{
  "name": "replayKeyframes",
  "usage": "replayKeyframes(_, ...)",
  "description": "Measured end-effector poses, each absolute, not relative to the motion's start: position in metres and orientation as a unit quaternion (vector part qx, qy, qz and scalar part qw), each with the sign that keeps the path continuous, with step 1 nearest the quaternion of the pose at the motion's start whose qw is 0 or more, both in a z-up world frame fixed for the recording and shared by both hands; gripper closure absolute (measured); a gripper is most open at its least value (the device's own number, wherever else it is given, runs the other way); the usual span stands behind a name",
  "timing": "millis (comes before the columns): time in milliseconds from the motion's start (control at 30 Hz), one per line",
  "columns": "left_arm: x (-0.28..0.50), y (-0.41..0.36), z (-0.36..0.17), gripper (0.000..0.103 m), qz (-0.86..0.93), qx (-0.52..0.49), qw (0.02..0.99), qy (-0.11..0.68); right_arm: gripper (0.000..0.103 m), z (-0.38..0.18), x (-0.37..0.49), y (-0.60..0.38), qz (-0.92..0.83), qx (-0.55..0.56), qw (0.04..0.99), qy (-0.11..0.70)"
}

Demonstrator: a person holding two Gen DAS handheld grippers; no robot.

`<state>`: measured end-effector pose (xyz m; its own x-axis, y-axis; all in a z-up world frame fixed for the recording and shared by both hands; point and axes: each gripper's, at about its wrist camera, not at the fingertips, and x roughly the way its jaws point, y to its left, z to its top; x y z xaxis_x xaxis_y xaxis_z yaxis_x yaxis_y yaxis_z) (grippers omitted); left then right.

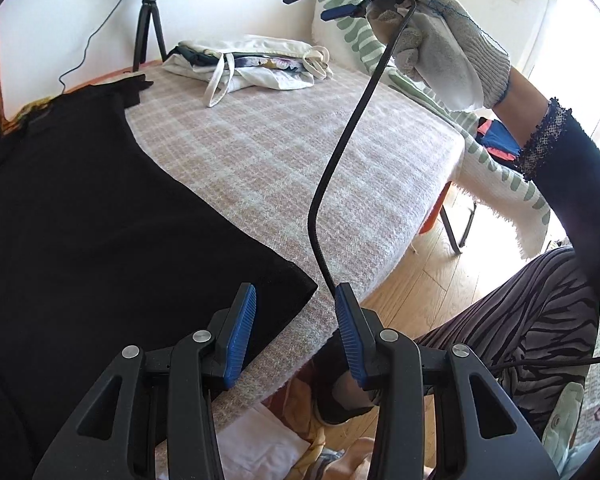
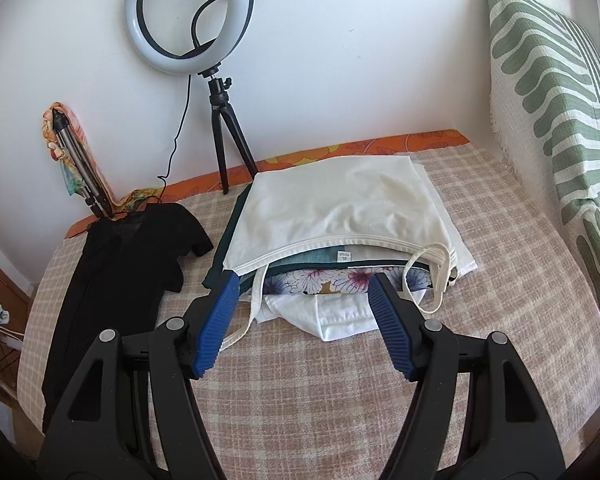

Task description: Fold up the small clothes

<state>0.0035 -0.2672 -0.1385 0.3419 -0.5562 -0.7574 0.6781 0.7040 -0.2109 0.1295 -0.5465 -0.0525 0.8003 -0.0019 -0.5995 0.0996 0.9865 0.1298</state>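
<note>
A black garment [image 1: 100,220] lies spread flat on the checked table cover [image 1: 268,168], its right corner just ahead of my left gripper [image 1: 296,300]. That gripper stands open above the table's near edge with nothing between its blue pads. The same black garment [image 2: 116,272] shows at the left in the right wrist view. A stack of folded clothes [image 2: 340,236], cream top uppermost, sits at the back of the table. My right gripper [image 2: 304,288] hovers open in front of that stack, holding nothing. A gloved hand [image 1: 444,52] carries the right gripper [image 1: 342,10] high in the left wrist view.
A ring light on a black tripod [image 2: 224,120] stands against the wall behind the table. A second small tripod [image 2: 80,168] leans at the back left. A green-and-white patterned cloth [image 2: 556,112] hangs at the right. A black cable [image 1: 340,152] runs down from the right gripper. The person's striped trousers [image 1: 520,340] sit lower right.
</note>
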Motion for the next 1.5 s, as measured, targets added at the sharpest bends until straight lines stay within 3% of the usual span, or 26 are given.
replayKeyframes(300, 0.003, -0.291, -0.149, 0.063, -0.356, 0.134, 0.824, 0.420, 0.033, -0.054, 0.122, -0.573, -0.040, 0.098, 0.946, 0.308)
replayKeyframes(400, 0.002, -0.301, -0.154, 0.056, -0.346, 0.158, 0.827, 0.414, 0.033, -0.054, 0.126, -0.567, -0.025, 0.103, 0.945, 0.309)
replayKeyframes(500, 0.005, -0.303, -0.155, 0.056, -0.330, 0.167, 0.835, 0.408, 0.033, -0.055, 0.136, -0.553, -0.002, 0.105, 0.944, 0.313)
replayKeyframes(567, 0.009, -0.301, -0.155, 0.068, -0.321, 0.161, 0.841, 0.405, 0.033, -0.056, 0.145, -0.540, 0.015, 0.101, 0.943, 0.315)
replayKeyframes(633, 0.016, -0.295, -0.154, 0.094, -0.315, 0.141, 0.847, 0.405, 0.033, -0.057, 0.156, -0.524, 0.032, 0.096, 0.942, 0.320)
replayKeyframes(867, 0.034, -0.251, -0.143, 0.098, -0.304, 0.000, 0.854, 0.422, 0.033, -0.072, 0.203, -0.461, 0.120, 0.107, 0.924, 0.348)
replayKeyframes(1300, 0.038, -0.210, -0.139, 0.100, -0.271, -0.066, 0.866, 0.416, 0.034, -0.139, 0.294, -0.381, 0.139, 0.134, 0.874, 0.446)
replayKeyframes(1433, 0.037, -0.205, -0.142, 0.100, -0.270, -0.080, 0.864, 0.418, 0.039, -0.155, 0.306, -0.373, 0.127, 0.127, 0.868, 0.464)
replayKeyframes(1500, 0.036, -0.204, -0.143, 0.100, -0.273, -0.085, 0.862, 0.419, 0.048, -0.163, 0.310, -0.369, 0.127, 0.125, 0.864, 0.471)
